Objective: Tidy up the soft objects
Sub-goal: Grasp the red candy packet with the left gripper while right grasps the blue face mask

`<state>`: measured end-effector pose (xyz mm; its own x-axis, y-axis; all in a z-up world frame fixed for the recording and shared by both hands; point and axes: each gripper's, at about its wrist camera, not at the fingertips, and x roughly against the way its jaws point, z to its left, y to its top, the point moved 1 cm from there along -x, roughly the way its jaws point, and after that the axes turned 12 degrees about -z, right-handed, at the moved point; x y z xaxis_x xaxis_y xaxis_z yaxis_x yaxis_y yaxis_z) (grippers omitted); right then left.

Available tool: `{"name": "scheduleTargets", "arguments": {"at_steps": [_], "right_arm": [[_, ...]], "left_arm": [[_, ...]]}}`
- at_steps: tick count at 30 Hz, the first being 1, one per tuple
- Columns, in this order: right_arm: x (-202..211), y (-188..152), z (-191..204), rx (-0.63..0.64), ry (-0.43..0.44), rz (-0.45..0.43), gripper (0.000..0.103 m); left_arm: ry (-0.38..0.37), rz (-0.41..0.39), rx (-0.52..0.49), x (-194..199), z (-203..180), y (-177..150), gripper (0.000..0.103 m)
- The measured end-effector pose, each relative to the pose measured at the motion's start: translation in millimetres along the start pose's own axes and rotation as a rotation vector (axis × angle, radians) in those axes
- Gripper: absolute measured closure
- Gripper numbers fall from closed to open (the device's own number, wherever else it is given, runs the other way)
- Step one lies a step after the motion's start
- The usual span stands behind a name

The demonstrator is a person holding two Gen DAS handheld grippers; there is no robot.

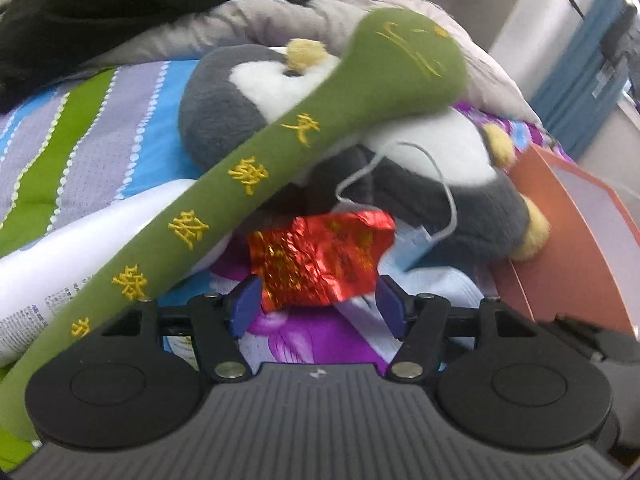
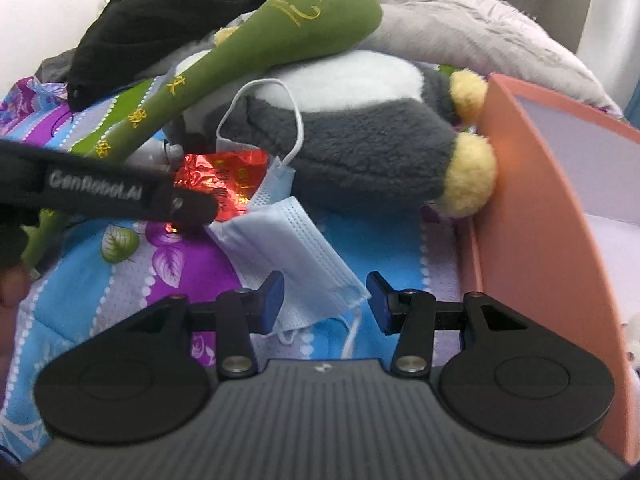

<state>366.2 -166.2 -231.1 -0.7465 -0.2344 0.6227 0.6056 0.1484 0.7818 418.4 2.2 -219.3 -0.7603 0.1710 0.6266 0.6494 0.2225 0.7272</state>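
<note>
A crumpled red foil packet (image 1: 320,258) is framed between the parted fingers of the left gripper (image 1: 316,304), ungripped, below a penguin toy (image 1: 460,184). A face mask (image 2: 296,256) is straddled by the wide-open right gripper (image 2: 324,300).

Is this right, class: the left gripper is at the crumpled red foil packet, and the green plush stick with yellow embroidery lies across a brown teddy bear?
Not quite. The green plush stick lies across a grey-and-white plush penguin, not a brown teddy bear; both wrist views show it. The rest holds: the left gripper is at the red foil packet.
</note>
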Motion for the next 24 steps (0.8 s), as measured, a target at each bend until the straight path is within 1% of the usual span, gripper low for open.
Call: {"name": "scheduleTargets", "arguments": {"at_steps": [3,5,7,9,10,11,12,15,16,18,19,24], "right_arm": [[-9.3,0.3,0.5,-0.025,0.025,0.003,0.054],[-13.1,-0.2,1.9,-0.029,0.036,0.001,0.055],[-15.8,-1.7,5.7,0.0,0.037,0.003,0.055],[-15.4,-2.8,6.7,0.005,0.046,0.002,0.056],[-14.6,-3.0,6.8,0.004,0.05,-0.001,0.059],[-13.9,-3.3,7.3,0.008,0.05,0.001,0.062],[-12.6,-4.0,7.5,0.011,0.05,0.002,0.064],[-9.1,-4.1,7.6,-0.004,0.055,0.011,0.077],[-8.0,-3.6,7.4,-0.01,0.056,0.011,0.086],[-1.2,-3.7,9.2,-0.005,0.051,0.005,0.088],[1.2,-3.2,9.4,0.0,0.051,0.002,0.092],[15.8,-2.7,12.9,0.016,0.055,0.003,0.095]], "left_arm": [[0.008,0.001,0.072,-8.9,4.1,2.2,0.036],[0.018,0.007,0.094,-14.9,4.0,2.3,0.036],[0.016,0.013,0.107,-18.7,3.7,0.9,0.041],[0.018,0.02,0.127,-22.0,6.1,-0.5,0.049],[0.019,0.021,0.132,-23.1,7.1,-0.3,0.052],[0.022,0.02,0.135,-23.3,8.3,0.2,0.061],[0.024,0.016,0.144,-23.3,9.7,0.4,0.064],[-0.006,0.022,0.194,-22.6,16.1,-0.1,0.068],[-0.008,0.021,0.198,-21.7,17.4,0.3,0.068],[-0.002,0.019,0.202,-17.4,17.5,0.8,0.068],[-0.003,0.016,0.201,-14.1,17.0,-0.1,0.068],[-0.009,0.003,0.201,9.0,17.2,-1.4,0.068]]}}
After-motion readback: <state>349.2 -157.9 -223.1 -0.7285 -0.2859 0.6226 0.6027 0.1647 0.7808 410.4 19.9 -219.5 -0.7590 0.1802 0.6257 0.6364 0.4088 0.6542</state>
